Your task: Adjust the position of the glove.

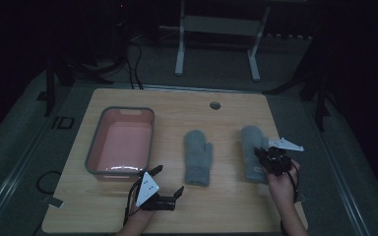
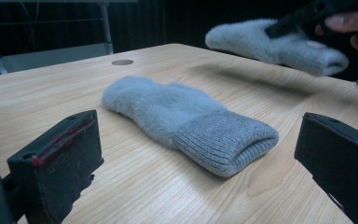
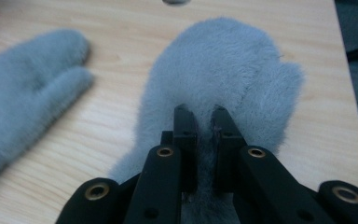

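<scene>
While the right gripper (image 3: 200, 122) pinches the fuzzy grey right mitten (image 3: 228, 70) near its ribbed cuff, raised off the wooden table's (image 1: 226, 113) right side, fingertips point away; the left gripper (image 1: 170, 182) stands spread.

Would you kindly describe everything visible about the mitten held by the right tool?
The held mitten is grey and fluffy, with a rounded body, a thumb lobe on one side and a ribbed knit cuff. The right tool is shut on a pinch of its pile near the middle. In the left gripper view it hangs lifted above the wooden table, casting a shadow, cuff end free. The other mitten lies apart from it.
</scene>
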`<state>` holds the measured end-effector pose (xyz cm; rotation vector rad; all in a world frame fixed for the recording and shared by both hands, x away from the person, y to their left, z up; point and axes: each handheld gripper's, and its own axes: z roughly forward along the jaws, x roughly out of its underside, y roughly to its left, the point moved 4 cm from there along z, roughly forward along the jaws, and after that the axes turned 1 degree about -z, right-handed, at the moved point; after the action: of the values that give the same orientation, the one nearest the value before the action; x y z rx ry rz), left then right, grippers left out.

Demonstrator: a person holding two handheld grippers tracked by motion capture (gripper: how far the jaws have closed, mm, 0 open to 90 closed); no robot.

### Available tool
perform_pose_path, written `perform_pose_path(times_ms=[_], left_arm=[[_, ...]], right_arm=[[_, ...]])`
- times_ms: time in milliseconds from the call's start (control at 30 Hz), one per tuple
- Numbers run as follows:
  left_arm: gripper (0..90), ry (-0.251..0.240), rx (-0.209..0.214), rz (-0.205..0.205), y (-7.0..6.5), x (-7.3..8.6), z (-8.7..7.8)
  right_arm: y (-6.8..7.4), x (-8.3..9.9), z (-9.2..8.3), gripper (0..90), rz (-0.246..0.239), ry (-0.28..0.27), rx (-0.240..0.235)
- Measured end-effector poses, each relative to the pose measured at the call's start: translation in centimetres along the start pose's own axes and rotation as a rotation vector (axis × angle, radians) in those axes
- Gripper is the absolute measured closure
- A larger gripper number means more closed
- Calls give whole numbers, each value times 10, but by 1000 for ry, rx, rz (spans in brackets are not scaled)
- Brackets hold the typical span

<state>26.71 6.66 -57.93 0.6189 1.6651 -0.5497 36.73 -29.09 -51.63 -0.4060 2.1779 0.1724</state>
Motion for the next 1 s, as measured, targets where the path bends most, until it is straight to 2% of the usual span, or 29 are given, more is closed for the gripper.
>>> perform_pose_path(times_ms=[33,200,367,567,700,733,767,867,900,933,967,1000], left_arm=[[10,1,0,2,0,0,0],[10,1,1,0,0,0,0],[9,1,2,1,0,0,0],[10,0,2,-2,0,0,0],[10,0,2,-1,0,0,0],[10,0,2,-1,0,0,0],[10,-1,2,-1,0,0,0],[10,0,2,-1,0,0,0],[10,0,3,-2,0,0,0],[10,0,3,-2,0,0,0],[10,0,2,-3,0,0,0],[10,-1,3,-3,0,0,0]], right_arm=[[6,-8,-3,834,1,-12,6],[21,-25,-7,834,13,-40,0],[41,-37,-6,834,-9,-53,-9],[60,-47,-2,834,7,-57,-37],[85,-52,6,833,9,-52,-75],[85,-52,6,833,9,-52,-75],[101,-54,12,833,13,-47,-99],[115,-55,18,833,31,-43,-122],[115,-55,18,833,31,-43,-122],[126,-57,20,833,31,-41,-132],[126,-57,20,833,31,-41,-132],[138,-58,23,833,18,-39,-140]])
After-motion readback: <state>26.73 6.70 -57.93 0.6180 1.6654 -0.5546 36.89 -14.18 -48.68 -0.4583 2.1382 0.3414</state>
